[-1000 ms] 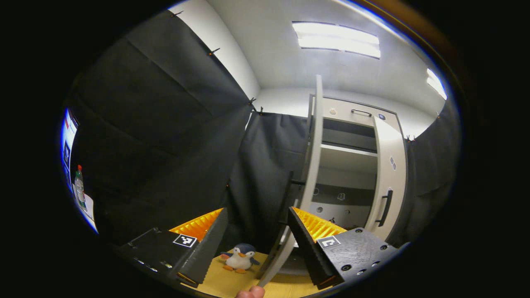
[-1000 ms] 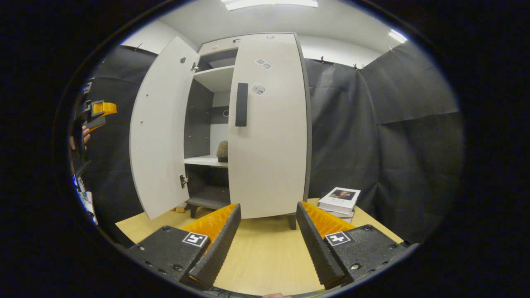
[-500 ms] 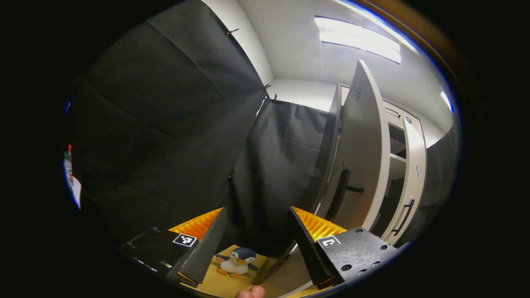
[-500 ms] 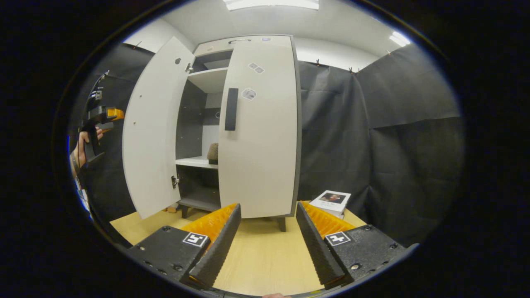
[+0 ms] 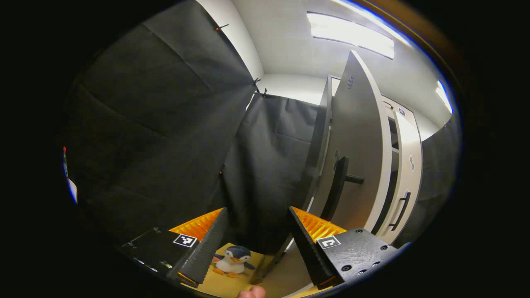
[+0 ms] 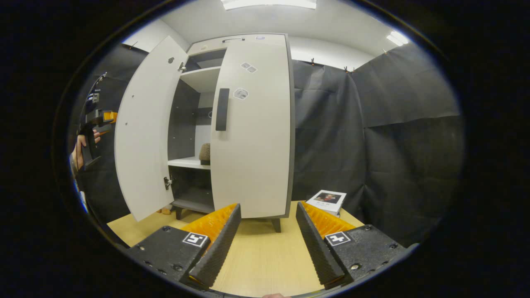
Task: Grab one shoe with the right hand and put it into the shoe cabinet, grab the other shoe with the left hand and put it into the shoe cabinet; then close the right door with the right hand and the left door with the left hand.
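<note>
Compared with 1 second ago, the left tool [image 5: 256, 244] has swung round behind the left door [image 6: 143, 132]: its view then looked into the shelves past the door's edge and now faces the door's outer panel [image 5: 356, 157] and bar handle [image 5: 336, 188] at a slant. The door itself has barely moved in the right gripper view, so closing it is likely only starting. The right door [image 6: 252, 128] already sits flush against the shoe cabinet [image 6: 232, 39], so that step looks done.

Going left to right in the right gripper view: the left tool [image 6: 99, 120] hangs in a hand [image 6: 78, 147] beside the open door; a brown, rounded shoe [image 6: 204, 152] rests on the white middle shelf in the gap; a stack of books [image 6: 328, 199] lies on the pale wood-grain table [image 6: 265, 256]. The second shoe is hidden from here.

The cabinet panels are smooth, matt and off-white with dark edges and dark bar handles. A soft plush penguin [image 5: 232, 260] sits by the cabinet's foot.

Both tools stand apart and empty, the right tool [image 6: 267, 244] well back from the cabinet.
</note>
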### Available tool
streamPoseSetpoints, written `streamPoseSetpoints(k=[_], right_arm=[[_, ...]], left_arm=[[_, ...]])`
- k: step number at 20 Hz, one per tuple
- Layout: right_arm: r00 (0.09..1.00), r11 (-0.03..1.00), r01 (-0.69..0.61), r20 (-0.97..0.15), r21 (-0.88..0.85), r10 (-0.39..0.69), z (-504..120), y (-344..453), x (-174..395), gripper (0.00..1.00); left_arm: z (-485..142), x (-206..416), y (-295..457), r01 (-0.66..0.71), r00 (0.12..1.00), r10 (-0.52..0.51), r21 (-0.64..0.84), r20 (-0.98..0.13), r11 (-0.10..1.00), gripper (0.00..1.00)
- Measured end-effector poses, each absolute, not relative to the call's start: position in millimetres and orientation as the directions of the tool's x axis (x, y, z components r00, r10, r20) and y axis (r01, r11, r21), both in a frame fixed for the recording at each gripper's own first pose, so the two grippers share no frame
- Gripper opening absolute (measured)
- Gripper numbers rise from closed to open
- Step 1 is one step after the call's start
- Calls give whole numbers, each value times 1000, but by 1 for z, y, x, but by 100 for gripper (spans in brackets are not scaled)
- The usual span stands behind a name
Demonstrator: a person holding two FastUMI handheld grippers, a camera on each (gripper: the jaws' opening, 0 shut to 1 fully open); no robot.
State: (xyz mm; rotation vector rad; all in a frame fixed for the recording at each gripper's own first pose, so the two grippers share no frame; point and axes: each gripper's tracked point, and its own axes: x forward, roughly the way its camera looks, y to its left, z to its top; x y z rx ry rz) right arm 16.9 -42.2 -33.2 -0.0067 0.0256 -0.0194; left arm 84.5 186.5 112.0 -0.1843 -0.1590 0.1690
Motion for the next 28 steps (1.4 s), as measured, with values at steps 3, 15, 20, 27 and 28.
streamPoseSetpoints(k=[3, 15, 20, 27, 28], right_arm=[[1000, 1000, 11, -11, -9, -12, -28, -38, 22, 88], [999, 998, 53, -3, -28, -53, -21, -58, 14, 88], [997, 996, 80, -3, -25, -80, -21, -68, 16, 88], [996, 996, 85, -22, -8, -85, -28, -68, 16, 88], [996, 996, 85, -24, -6, -85, -30, -69, 16, 88]], left_arm=[[112, 84, 167, -131, 979, 154, -162, 134, 978, 89], [115, 97, 87, 44, 985, -10, -194, 172, 980, 89], [112, 115, 41, 111, 981, -79, -182, 177, 977, 89], [99, 129, 17, 122, 982, -99, -141, 159, 982, 90], [101, 127, 16, 117, 982, -96, -128, 162, 985, 90]])
